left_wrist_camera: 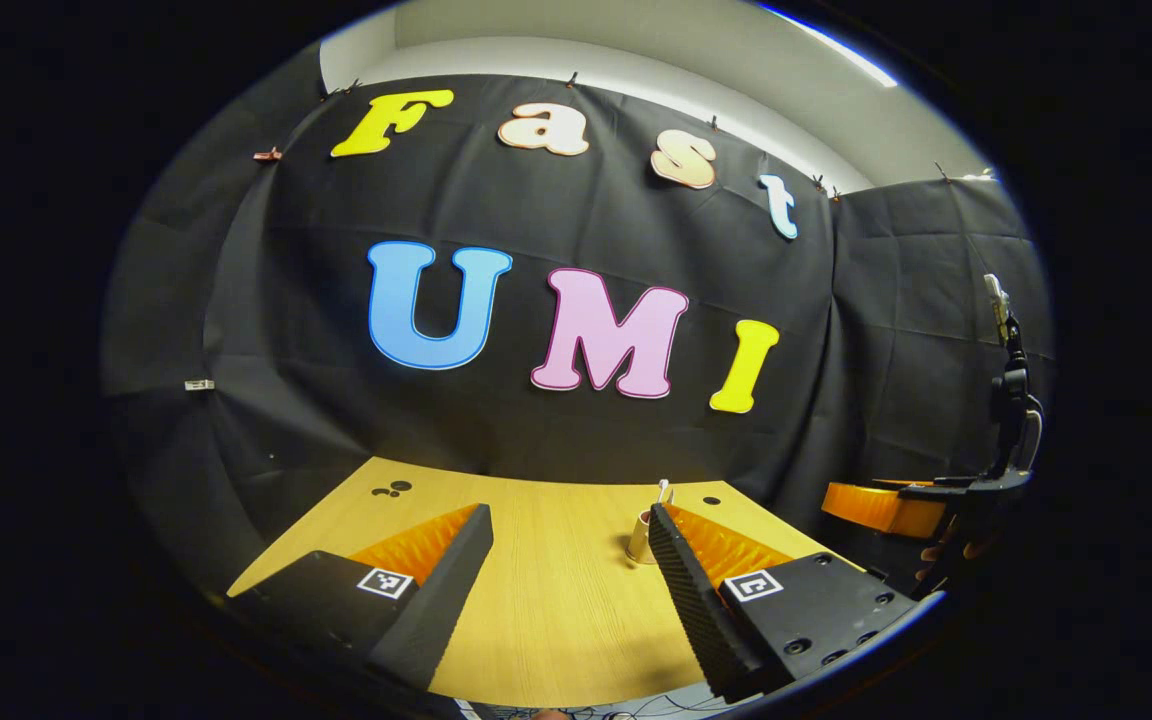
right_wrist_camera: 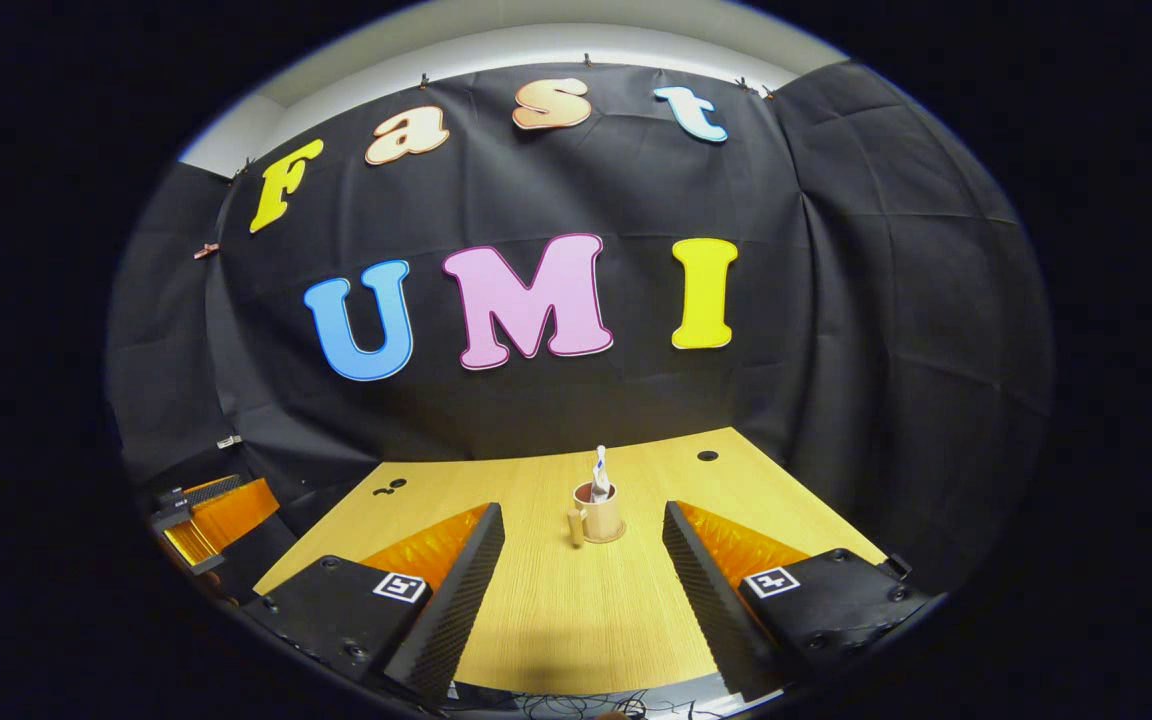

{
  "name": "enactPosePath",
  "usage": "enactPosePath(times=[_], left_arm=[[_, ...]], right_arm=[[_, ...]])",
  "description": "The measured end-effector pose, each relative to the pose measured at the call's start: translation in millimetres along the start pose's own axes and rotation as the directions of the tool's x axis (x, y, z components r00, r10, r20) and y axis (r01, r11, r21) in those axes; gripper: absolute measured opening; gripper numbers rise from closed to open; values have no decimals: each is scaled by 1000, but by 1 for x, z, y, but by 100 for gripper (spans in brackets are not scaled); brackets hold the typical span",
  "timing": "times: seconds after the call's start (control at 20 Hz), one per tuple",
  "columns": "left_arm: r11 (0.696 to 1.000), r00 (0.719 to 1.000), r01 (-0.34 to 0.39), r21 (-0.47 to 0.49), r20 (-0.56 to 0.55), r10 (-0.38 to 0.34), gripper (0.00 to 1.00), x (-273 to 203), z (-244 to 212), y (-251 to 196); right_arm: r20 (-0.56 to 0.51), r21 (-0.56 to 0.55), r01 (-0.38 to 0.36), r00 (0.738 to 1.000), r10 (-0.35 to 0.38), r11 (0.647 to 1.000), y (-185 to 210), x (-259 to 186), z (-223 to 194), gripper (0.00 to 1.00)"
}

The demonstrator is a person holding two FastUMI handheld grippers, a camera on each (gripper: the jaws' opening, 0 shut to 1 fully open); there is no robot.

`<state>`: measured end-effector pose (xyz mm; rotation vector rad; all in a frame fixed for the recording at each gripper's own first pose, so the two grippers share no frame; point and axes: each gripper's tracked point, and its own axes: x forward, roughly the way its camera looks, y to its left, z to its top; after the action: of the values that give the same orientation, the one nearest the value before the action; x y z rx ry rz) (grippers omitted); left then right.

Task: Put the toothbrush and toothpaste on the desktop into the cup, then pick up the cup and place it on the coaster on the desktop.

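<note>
A tan cup [right_wrist_camera: 599,512] with its handle to the left stands upright mid-table, on what looks like a thin round coaster [right_wrist_camera: 604,539]. A white stick-like item [right_wrist_camera: 601,468], toothbrush or toothpaste, pokes up out of it; I cannot tell the two apart. My right gripper [right_wrist_camera: 583,507] is open, well short of the cup, nothing between its fingers. In the left gripper view the cup [left_wrist_camera: 639,540] is half hidden behind one finger, the white tip [left_wrist_camera: 663,490] above it. My left gripper [left_wrist_camera: 571,515] is open too and holds nothing.
The wooden table [right_wrist_camera: 556,600] has small dark holes at the back left [right_wrist_camera: 391,487] and back right [right_wrist_camera: 707,455]. The other gripper [left_wrist_camera: 886,507] and a hand [left_wrist_camera: 946,560] sit off the table's right side. Black cloth walls close the back and sides.
</note>
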<state>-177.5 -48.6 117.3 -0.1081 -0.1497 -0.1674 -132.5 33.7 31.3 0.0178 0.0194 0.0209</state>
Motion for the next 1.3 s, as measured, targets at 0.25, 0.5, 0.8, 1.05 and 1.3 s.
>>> enactPosePath(times=[0.25, 0.5, 0.8, 1.05, 1.3], left_arm=[[999, 999, -30, -36, 33, 32, 98, 8, 7, 9], [996, 989, -75, -43, 121, 80, 97, 14, 30, 24], [991, 987, -101, -91, 114, 111, 97, 17, 29, 29], [992, 977, -109, -56, 180, 117, 97, 14, 41, 35], [995, 967, -96, -1, 239, 94, 97, 9, 47, 28]], right_arm=[[4, -11, -2, 1000, 2, 1000, 0, 6, -6, 98], [19, -23, -19, 1000, 20, 1000, 4, 18, -11, 98], [112, -82, -37, 993, 46, 996, 17, 31, 8, 98], [164, -81, -35, 985, 48, 996, 23, 36, 17, 98], [169, -65, -22, 985, 32, 998, 18, 42, 17, 98]])
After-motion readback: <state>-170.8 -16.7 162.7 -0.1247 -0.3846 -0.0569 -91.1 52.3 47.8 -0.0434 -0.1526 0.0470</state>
